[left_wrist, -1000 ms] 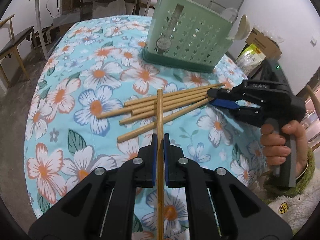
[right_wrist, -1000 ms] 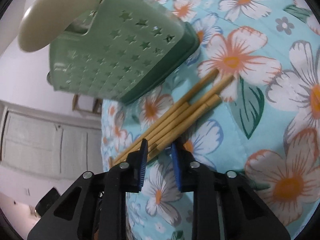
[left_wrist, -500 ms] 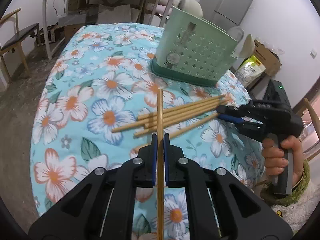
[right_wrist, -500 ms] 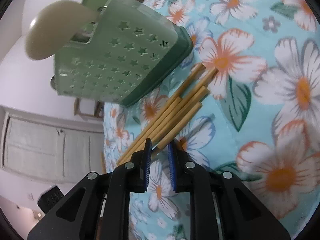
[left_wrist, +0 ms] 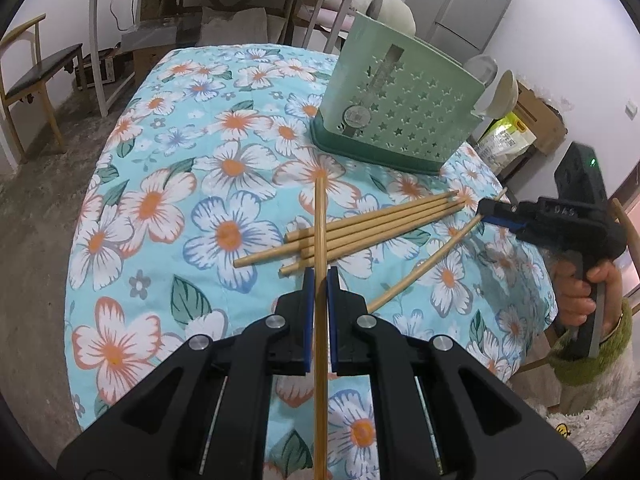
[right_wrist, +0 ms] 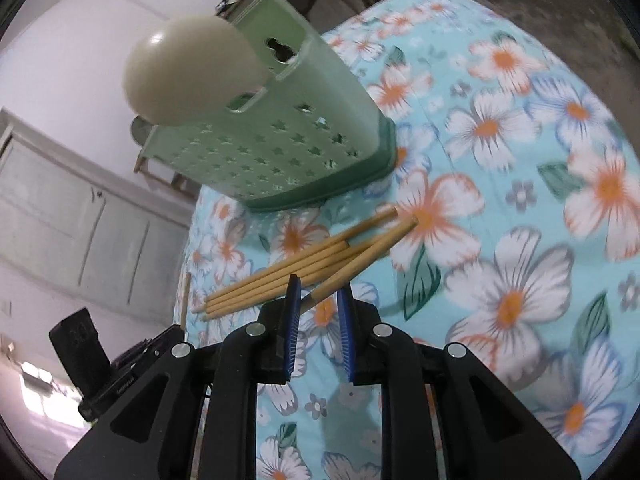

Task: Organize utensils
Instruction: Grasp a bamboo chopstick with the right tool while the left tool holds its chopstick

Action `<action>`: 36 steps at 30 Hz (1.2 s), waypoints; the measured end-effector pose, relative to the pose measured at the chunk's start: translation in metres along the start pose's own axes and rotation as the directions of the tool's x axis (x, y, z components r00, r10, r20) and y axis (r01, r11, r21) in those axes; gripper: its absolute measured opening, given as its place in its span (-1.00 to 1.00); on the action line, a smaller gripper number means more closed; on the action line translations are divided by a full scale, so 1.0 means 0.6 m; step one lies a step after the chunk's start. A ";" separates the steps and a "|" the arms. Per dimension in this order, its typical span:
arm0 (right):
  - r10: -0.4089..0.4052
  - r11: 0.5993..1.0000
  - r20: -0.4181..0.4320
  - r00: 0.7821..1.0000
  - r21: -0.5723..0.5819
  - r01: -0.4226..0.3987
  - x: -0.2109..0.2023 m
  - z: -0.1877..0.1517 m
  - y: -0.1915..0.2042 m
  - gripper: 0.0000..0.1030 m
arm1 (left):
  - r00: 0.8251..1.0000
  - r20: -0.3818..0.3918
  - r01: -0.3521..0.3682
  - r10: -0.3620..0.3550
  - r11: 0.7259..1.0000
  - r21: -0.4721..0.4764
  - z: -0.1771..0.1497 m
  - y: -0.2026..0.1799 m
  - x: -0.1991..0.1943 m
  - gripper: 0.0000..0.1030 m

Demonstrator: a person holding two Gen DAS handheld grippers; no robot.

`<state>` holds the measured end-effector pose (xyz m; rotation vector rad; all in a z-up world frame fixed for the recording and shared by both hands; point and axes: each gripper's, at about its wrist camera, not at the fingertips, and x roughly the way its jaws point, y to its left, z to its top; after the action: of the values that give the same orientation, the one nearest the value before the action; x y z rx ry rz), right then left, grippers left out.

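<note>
Floral tablecloth (left_wrist: pixel 168 208), green caddy (left_wrist: pixel 396 120) near far edge | our left gripper (left_wrist: pixel 319 280) clamped one chopstick (left_wrist: pixel 320 232) | our right gripper (right_wrist: pixel 318 292) narrow, pinching another chopstick (right_wrist: pixel 360 260)

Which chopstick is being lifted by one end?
The chopstick pinched at its tip by the right claw; it slants apart from the four lying together.

White walls (left_wrist: pixel 560 32), grey fridge (left_wrist: pixel 464 4), wooden chair (left_wrist: pixel 28 76)
</note>
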<state>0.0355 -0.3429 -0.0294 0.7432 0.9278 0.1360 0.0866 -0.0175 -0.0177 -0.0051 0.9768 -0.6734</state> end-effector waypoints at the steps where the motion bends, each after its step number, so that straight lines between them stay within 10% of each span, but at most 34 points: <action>1: -0.003 1.000 0.004 1.000 -0.016 0.003 -0.007 0.003 0.002 -0.65 | 1.000 -0.002 0.000 0.000 1.000 0.001 -0.001 -0.001 0.001 -0.91; 20: -0.084 0.996 0.004 0.996 0.017 0.084 0.022 0.000 -0.010 -0.63 | 0.999 -0.049 0.011 -0.010 1.000 0.018 -0.009 -0.019 0.025 -0.91; 27: -0.197 0.975 0.004 0.980 -0.108 0.196 0.060 -0.009 0.032 -0.62 | 0.999 -0.051 0.008 -0.007 1.000 0.019 -0.008 -0.018 0.026 -0.91; 36: -0.167 0.963 -0.076 0.983 -0.228 0.146 0.052 -0.037 0.053 -0.61 | 0.998 -0.070 0.012 -0.010 1.000 0.023 -0.010 -0.022 0.034 -0.91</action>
<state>0.0441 -0.2946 -0.0387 0.4576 1.0396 0.1335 0.0828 -0.0368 -0.0326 0.0340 1.0364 -0.6986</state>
